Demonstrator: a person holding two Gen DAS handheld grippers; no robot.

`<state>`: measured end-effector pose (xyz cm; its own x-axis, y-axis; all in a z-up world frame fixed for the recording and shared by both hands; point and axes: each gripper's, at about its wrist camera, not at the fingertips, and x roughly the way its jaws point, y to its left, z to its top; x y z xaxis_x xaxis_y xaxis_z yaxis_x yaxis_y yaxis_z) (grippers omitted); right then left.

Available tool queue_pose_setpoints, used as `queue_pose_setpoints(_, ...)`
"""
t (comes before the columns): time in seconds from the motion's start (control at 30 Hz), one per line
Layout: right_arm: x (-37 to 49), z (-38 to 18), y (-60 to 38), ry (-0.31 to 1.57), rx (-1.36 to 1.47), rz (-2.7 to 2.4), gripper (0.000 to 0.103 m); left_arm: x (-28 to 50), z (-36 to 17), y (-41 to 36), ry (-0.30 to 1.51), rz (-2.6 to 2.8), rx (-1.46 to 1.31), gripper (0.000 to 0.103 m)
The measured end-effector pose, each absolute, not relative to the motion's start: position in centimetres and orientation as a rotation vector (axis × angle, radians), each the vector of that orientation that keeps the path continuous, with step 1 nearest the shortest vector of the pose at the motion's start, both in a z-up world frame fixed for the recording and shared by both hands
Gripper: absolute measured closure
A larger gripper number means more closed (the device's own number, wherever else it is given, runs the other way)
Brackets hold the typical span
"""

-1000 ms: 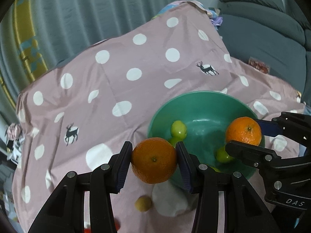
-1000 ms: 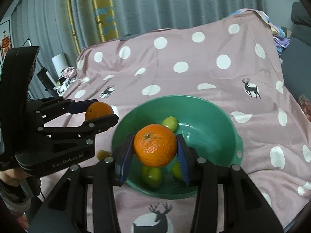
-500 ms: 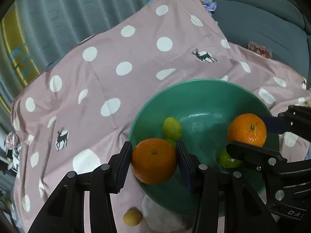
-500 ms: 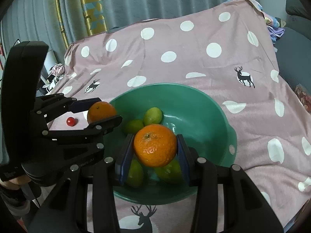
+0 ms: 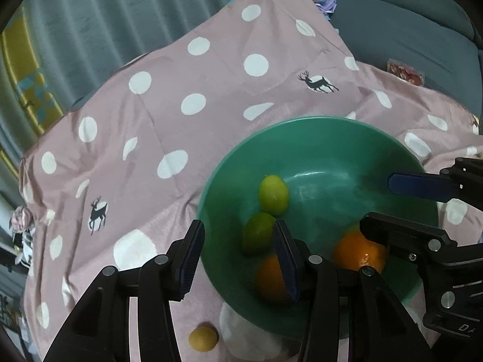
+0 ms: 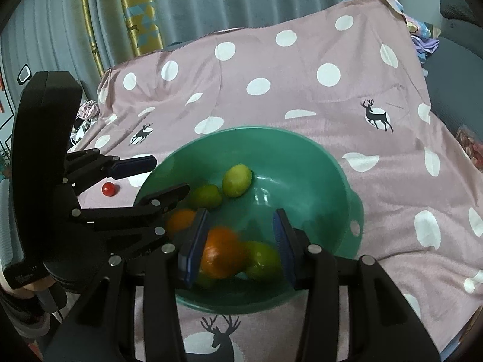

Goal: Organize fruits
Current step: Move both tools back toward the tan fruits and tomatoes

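Note:
The green bowl [image 5: 332, 150] [image 6: 286, 157] sits on the pink dotted cloth. My left gripper [image 5: 238, 259] hangs over its near rim with jaws opening and nothing between them. One orange [image 5: 268, 277] lies blurred in the bowl just below, and a second orange [image 5: 359, 253] rests under my right gripper [image 5: 377, 203]. In the right wrist view my right gripper [image 6: 240, 247] stands open above a blurred orange [image 6: 223, 252], with the other orange [image 6: 181, 221] beside my left gripper [image 6: 170, 175]. Green limes [image 5: 273, 194] [image 6: 237, 180] lie in the bowl.
A small yellow fruit [image 5: 203, 338] lies on the cloth by the bowl's near edge. A red cherry tomato [image 6: 108, 188] sits on the cloth left of the bowl. A grey sofa [image 5: 407, 30] stands behind the table, and curtains [image 6: 211, 0] hang at the back.
Both grippers have let go of their oranges, which now lie in the bowl. Both pairs of jaws stand wider than before.

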<state>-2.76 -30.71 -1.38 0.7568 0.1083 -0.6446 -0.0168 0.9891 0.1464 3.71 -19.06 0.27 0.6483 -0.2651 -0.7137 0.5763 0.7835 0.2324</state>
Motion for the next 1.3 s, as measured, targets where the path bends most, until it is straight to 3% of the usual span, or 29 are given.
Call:
queue_pose_setpoints(0.1, -3.1, -1.1, -30.8, 0.699, 0.144, 0.073, 0.052, 3.5, 0.9, -18.3, 0.71, -0.488, 0.449, 0.027)
queue_pose_setpoints(0.13, -3.2, -1.0, -30.7, 0.693, 0.149, 0.073, 0.051, 3.3, 1.4, -17.7, 0.705, -0.486, 0.433, 0.023)
queue_pose_setpoints(0.3, -4.2, 0.2, -30.6, 0.654, 0.162, 0.086, 0.044, 3.1, 3.2, -13.6, 0.716, -0.445, 0.355, 0.023)
queue_pose_setpoints(0.73, -6.3, 2.4, -26.4, 0.632, 0.122, 0.25, 0.041, 1.0, 3.3, 2.6, 0.804, -0.143, 0.146, 0.023)
queue_pose_setpoints(1.13, -6.5, 0.4, -20.6, 0.751, 0.062, 0.422, 0.041, -2.7, -0.4, 4.2, 0.885, -0.227, 0.085, 0.023)
queue_pose_setpoints(1.3, -6.2, -0.7, -19.4, 0.794, 0.061, 0.442, 0.041, -2.9, -1.6, 3.5, 0.914, -0.286, 0.072, 0.031)
